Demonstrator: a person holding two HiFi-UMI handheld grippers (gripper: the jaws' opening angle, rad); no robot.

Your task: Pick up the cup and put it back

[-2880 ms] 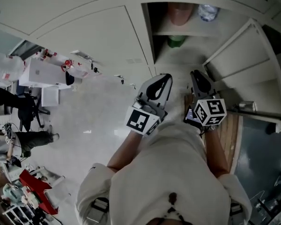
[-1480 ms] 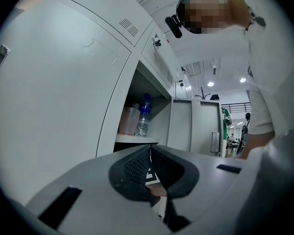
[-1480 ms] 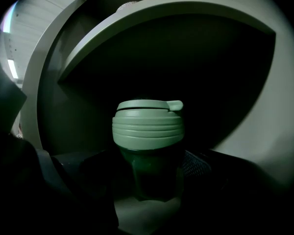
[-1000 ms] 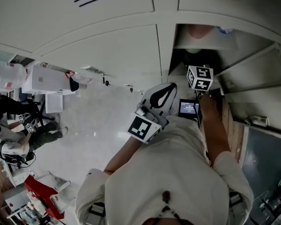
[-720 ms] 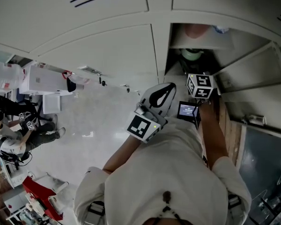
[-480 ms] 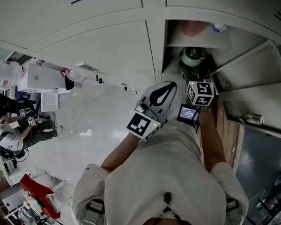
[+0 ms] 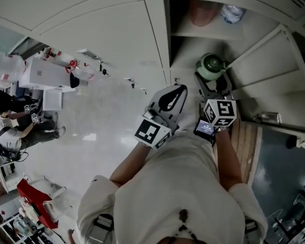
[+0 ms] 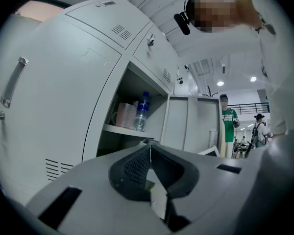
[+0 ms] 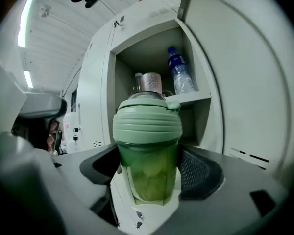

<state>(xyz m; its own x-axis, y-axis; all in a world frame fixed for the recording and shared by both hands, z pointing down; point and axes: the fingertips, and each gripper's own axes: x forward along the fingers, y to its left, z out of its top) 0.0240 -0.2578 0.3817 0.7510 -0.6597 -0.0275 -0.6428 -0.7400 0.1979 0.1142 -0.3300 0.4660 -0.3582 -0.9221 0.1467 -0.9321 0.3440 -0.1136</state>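
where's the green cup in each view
Head view: green cup upper right of centre, in the right gripper.
Left gripper view: not in it.
Right gripper view: green cup dead centre, between the jaws.
Shared landmark: water bottle on the upper shelf.

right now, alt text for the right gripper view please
A green lidded cup stands upright, clamped between the jaws of the right tool. Behind it is an open locker whose shelf holds a water bottle and a pinkish tumbler.
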